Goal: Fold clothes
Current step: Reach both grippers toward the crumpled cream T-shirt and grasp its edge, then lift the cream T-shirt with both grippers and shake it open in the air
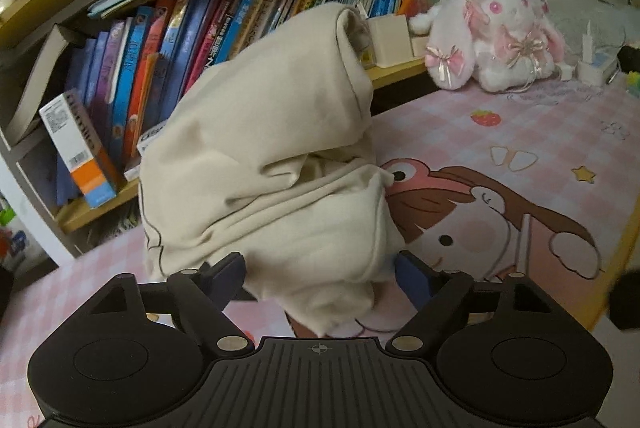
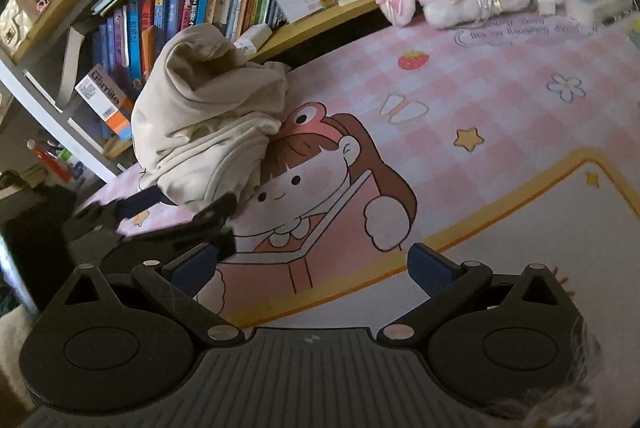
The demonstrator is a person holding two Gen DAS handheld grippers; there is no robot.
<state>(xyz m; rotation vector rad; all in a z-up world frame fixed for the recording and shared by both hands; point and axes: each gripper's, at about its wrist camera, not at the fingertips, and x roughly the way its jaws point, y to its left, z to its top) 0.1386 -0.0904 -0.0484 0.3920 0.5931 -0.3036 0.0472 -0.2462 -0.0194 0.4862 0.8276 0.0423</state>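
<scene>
The cream garment (image 1: 264, 164) lay as a crumpled heap on the table (image 1: 500, 148), just in front of the bookshelf (image 1: 168, 40) and over the left side of the cartoon girl printed on the pink mat. My left gripper (image 1: 320, 268) stood at its near edge with the fingers (image 1: 228, 268) spread wide on both sides of a hanging fold, not clamped on it. My right gripper (image 2: 312, 264) was well to the right of the heap, fingers apart and empty. I judged the cloth light, soft and limp, so it would sag; a hem or seam edge seemed the best hold. I saw no container holding clothes.
</scene>
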